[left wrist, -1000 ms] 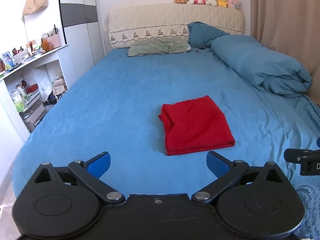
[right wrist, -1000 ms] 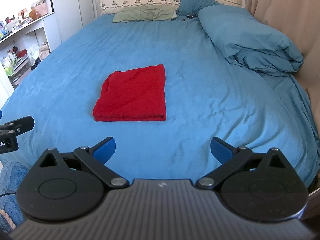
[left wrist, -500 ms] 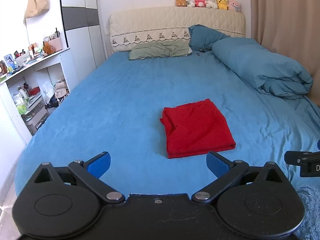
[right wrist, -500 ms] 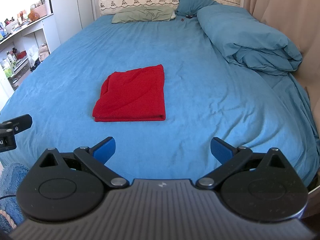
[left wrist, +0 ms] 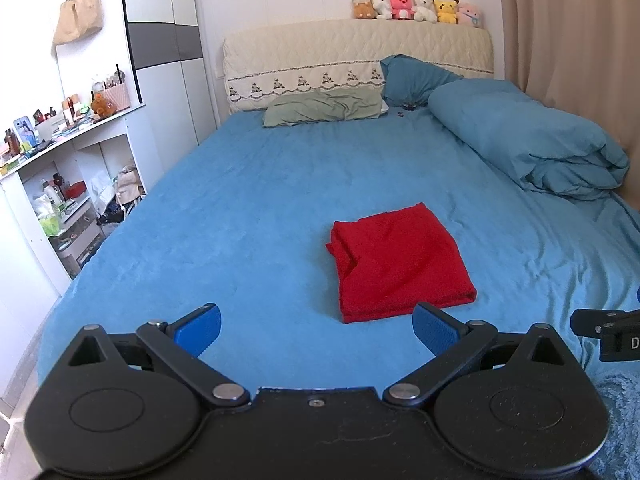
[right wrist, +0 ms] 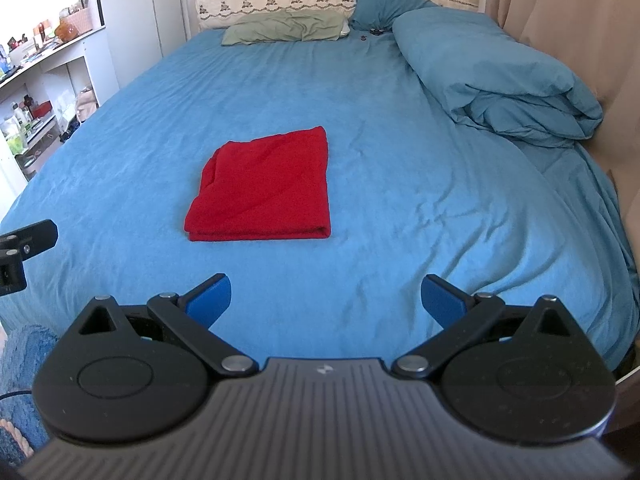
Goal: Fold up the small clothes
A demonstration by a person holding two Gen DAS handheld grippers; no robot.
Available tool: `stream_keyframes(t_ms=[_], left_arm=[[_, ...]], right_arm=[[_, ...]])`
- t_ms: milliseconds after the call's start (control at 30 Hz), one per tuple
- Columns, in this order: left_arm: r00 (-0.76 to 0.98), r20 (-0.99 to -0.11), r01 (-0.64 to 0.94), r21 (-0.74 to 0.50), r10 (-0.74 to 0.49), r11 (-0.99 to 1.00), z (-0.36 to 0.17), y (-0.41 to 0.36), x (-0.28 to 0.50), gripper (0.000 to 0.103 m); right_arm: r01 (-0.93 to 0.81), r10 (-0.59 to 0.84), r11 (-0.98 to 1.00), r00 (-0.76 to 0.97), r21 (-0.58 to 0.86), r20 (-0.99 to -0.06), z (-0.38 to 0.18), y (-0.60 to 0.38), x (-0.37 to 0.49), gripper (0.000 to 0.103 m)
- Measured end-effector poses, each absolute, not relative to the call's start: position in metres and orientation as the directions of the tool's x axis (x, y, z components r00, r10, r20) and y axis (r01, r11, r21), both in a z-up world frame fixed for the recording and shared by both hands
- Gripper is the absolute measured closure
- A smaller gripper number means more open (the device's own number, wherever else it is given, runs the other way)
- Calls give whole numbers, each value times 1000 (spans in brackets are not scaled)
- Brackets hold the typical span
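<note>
The red garment (left wrist: 400,258) lies folded mid-bed on the blue sheet (left wrist: 256,216) while I ease my left gripper (left wrist: 316,326) and right gripper (right wrist: 326,298) back (jaws wide, empty), so this fold looks done.

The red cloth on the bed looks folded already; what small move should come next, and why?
Probably draw both tongs back from the bed. The red cloth lies as a flat folded rectangle on the blue sheet. The left tongs and the right tongs are open, hold nothing and sit short of it, so no further fold seems needed.
</note>
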State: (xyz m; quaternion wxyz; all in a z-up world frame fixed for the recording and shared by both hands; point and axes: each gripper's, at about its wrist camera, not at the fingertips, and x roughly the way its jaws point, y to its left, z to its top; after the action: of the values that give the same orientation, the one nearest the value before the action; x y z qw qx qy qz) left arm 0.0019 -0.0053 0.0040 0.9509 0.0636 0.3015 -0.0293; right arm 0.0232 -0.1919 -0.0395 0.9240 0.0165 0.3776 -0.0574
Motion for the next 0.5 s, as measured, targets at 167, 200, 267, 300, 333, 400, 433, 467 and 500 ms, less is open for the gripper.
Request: stream_keyframes(t_ms=[167, 200, 267, 300, 333, 400, 433, 467, 500], left_arm=[[817, -576, 94, 105, -17, 990, 5, -6, 2, 0], [818, -575, 94, 105, -17, 990, 5, -5, 2, 0], [818, -575, 95, 105, -17, 990, 5, -4, 2, 0], [818, -575, 95, 105, -17, 990, 5, -4, 2, 0], [818, -575, 95, 105, -17, 990, 5, -4, 2, 0], [818, -575, 96, 106, -17, 990, 5, -4, 2, 0], [818, -575, 96, 108, -16, 990, 6, -4, 3, 0], [819, -574, 96, 109, -16, 989, 6, -4, 3, 0], [820, -573, 96, 108, -17, 990, 7, -4, 3, 0]], right_arm=[[123, -94, 992, 705, -9, -703, -40, -189, 23, 0], [123, -93, 992, 706, -9, -702, -40, -189, 23, 0], [122, -93, 993, 706, -9, -702, -40, -189, 23, 0], [122, -94, 992, 706, -10, -702, -40, -189, 23, 0], [122, -93, 992, 706, -9, -702, -40, -189, 23, 0], [123, -93, 992, 706, -8, -702, -40, -189, 23, 0], [123, -94, 992, 706, -8, -702, -40, -189, 23, 0], [122, -93, 992, 706, -8, -702, -40, -189, 23, 0], [123, -93, 992, 706, -8, -702, -40, -189, 23, 0]])
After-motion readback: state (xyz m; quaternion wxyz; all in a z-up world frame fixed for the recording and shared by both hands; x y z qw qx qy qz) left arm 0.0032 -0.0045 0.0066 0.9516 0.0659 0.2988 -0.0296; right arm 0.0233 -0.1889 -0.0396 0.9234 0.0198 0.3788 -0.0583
